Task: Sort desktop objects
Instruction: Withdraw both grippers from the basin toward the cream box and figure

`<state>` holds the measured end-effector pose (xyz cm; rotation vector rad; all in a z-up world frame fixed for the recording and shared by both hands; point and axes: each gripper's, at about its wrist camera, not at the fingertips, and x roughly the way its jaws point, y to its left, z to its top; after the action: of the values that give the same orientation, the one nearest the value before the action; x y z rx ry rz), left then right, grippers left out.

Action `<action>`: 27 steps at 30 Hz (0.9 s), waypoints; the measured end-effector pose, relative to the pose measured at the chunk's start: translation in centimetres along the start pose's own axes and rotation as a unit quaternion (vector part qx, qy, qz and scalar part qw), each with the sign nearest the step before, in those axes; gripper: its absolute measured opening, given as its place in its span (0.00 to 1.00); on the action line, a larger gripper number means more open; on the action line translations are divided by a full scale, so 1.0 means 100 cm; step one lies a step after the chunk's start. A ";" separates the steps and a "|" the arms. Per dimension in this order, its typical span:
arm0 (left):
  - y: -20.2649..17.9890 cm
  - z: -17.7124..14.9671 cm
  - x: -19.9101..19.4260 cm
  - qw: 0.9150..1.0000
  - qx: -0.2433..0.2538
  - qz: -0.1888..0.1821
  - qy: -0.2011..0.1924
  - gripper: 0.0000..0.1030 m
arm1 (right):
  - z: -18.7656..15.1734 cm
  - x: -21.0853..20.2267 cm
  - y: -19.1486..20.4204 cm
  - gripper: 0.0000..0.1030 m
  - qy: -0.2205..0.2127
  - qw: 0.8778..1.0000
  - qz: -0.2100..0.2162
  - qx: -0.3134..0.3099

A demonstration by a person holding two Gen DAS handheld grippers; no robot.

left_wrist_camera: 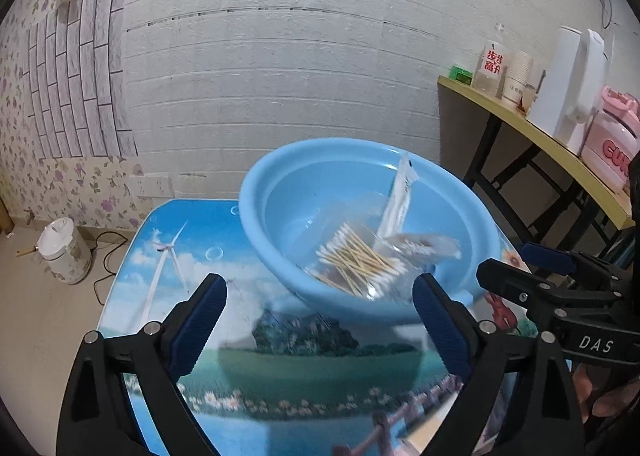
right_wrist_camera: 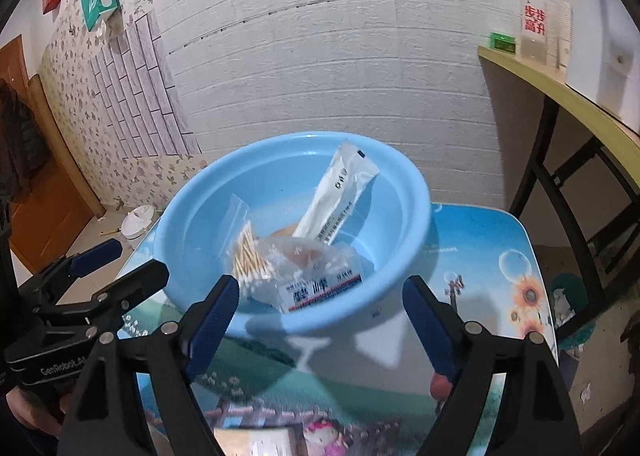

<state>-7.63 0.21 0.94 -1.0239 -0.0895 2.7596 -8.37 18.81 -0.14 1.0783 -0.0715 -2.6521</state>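
Note:
A light blue basin [left_wrist_camera: 280,192] [right_wrist_camera: 192,216] stands on a table with a printed landscape top [left_wrist_camera: 168,256] [right_wrist_camera: 480,248]. In it lie a clear bag of cotton swabs [left_wrist_camera: 360,260] [right_wrist_camera: 248,252], a long white sachet [left_wrist_camera: 400,200] [right_wrist_camera: 340,192] leaning on the wall, and a clear packet with a white label [right_wrist_camera: 316,276]. My left gripper [left_wrist_camera: 320,320] is open and empty in front of the basin. My right gripper [right_wrist_camera: 320,320] is open and empty, just short of the basin's near rim; it also shows at the right of the left wrist view [left_wrist_camera: 532,268].
A yellow-topped side table [left_wrist_camera: 520,120] [right_wrist_camera: 560,84] stands to the right with cups, a white appliance [left_wrist_camera: 568,88] and a pink container [left_wrist_camera: 612,136]. A white pot [left_wrist_camera: 64,248] and a cable lie on the floor at the left. A white brick wall is behind.

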 end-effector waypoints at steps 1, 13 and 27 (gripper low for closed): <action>-0.004 -0.001 -0.003 1.000 0.003 0.000 0.000 0.92 | -0.003 -0.004 -0.002 0.83 0.000 1.000 -0.001 0.002; -0.031 -0.021 -0.030 1.000 0.013 -0.006 0.011 1.00 | -0.035 -0.039 -0.024 0.83 0.012 1.000 -0.005 0.022; -0.043 -0.040 -0.040 1.000 0.009 0.001 0.026 1.00 | -0.057 -0.060 -0.037 0.83 0.019 0.999 -0.011 0.036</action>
<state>-1.31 3.56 0.99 -1.0914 -0.0554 2.7283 -1.24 24.37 -0.70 1.1570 -0.1484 -2.6657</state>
